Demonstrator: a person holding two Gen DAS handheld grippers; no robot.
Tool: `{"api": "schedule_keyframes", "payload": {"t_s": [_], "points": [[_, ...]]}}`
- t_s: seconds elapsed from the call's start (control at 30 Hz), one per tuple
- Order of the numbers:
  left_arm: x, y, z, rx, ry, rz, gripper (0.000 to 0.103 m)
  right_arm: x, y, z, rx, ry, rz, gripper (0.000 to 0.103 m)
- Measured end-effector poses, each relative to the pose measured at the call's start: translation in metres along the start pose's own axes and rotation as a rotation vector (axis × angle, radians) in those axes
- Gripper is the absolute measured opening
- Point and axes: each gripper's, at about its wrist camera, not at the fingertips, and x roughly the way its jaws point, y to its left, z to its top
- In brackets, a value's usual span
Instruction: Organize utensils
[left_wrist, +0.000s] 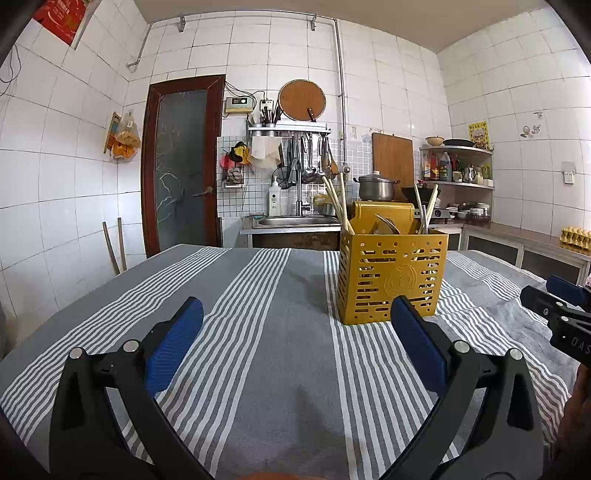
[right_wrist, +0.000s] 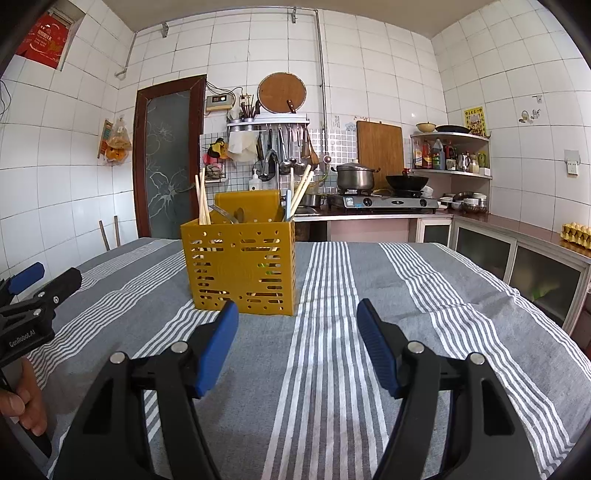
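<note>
A yellow perforated utensil holder (left_wrist: 391, 273) stands upright on the striped tablecloth (left_wrist: 266, 332); it also shows in the right wrist view (right_wrist: 240, 269). Wooden chopsticks (left_wrist: 338, 201) and metal spoons (left_wrist: 388, 223) stick out of it; the chopsticks (right_wrist: 202, 199) show in the right view too. My left gripper (left_wrist: 297, 306) is open and empty, low over the cloth in front-left of the holder. My right gripper (right_wrist: 297, 310) is open and empty, in front-right of the holder. Each gripper shows at the edge of the other's view.
The table edge drops off toward a kitchen counter with a sink (left_wrist: 295, 220), a gas stove (right_wrist: 384, 202) with a pot (right_wrist: 355, 176) and wok, and cabinets (right_wrist: 517, 266) on the right. A door (left_wrist: 181, 166) stands at the back left.
</note>
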Motion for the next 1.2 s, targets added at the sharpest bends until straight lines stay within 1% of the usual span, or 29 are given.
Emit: {"api": "schedule_keyframes", "payload": {"t_s": [1.2], "points": [[0.0009,0.0005,0.0001,0.0,0.0,-0.001,0.098,-0.0015,0.0054,-0.002,-0.005,0.002,0.0,0.067]]}}
